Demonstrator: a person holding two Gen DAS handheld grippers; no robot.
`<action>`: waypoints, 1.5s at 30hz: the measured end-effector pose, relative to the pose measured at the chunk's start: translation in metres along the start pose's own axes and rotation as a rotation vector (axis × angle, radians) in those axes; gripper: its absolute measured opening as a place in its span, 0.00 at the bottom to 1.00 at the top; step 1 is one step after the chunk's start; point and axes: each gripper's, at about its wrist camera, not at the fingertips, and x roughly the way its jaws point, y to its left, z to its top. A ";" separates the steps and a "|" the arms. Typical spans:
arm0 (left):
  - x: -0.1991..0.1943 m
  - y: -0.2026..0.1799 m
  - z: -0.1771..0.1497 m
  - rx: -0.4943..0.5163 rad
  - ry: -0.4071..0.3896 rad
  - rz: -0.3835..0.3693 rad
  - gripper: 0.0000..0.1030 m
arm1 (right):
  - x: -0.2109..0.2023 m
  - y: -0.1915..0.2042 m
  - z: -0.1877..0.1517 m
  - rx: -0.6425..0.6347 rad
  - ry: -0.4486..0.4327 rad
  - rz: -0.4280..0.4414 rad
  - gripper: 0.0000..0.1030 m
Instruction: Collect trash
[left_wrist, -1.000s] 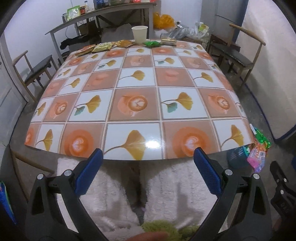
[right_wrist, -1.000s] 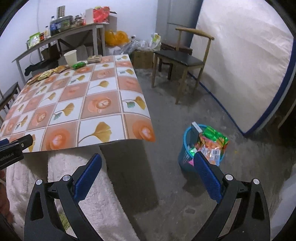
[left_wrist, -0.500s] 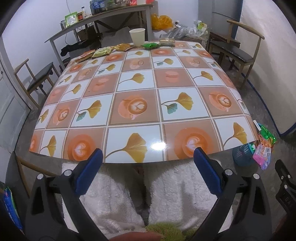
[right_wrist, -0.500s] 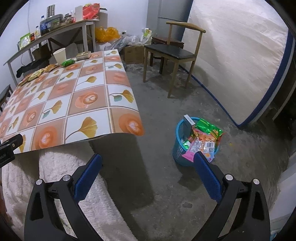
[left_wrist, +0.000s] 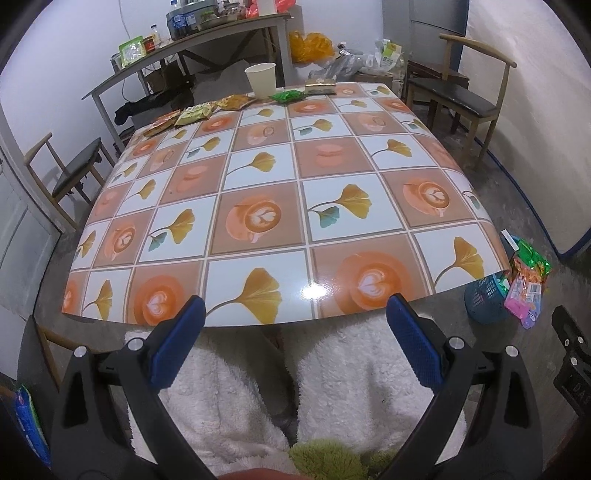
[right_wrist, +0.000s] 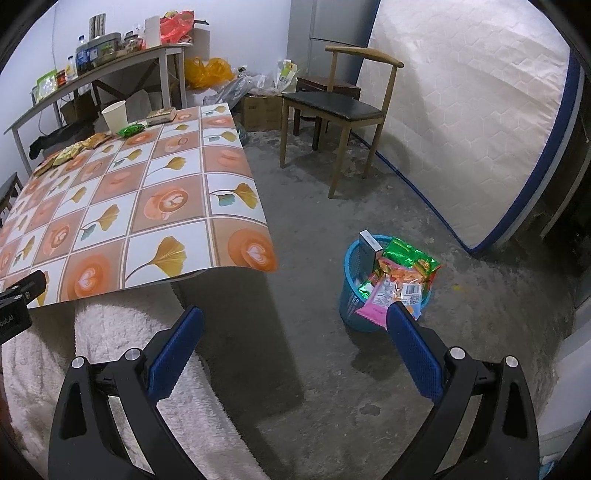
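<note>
Both tongs, left (left_wrist: 291, 325) and right (right_wrist: 293, 325), wide apart and empty; wrappers (left_wrist: 195, 112) at table's (left_wrist: 258, 177) far edge, bin (right_wrist: 354, 291) just beside right tongs.

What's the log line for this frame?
left tool: open, empty | right tool: open, empty | wrappers, cup: far edge of table | bin: on floor, full

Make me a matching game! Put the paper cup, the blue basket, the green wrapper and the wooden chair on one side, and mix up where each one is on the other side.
1 paper cup
2 blue basket
3 green wrapper
4 wooden chair

A on the floor, full of packets
B lying flat at the table's far edge
C standing upright at the table's far edge
D by the leaning mattress

Pairs: 1-C, 2-A, 3-B, 4-D
</note>
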 end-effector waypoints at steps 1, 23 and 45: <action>0.000 0.000 0.000 -0.001 0.000 0.000 0.92 | 0.000 0.000 0.000 0.001 0.000 0.001 0.94; -0.001 -0.002 0.001 0.001 0.001 -0.001 0.92 | -0.003 -0.004 0.004 0.002 -0.007 -0.005 0.94; -0.001 0.002 0.001 -0.004 0.006 0.001 0.92 | -0.006 -0.004 0.006 0.001 -0.007 -0.008 0.94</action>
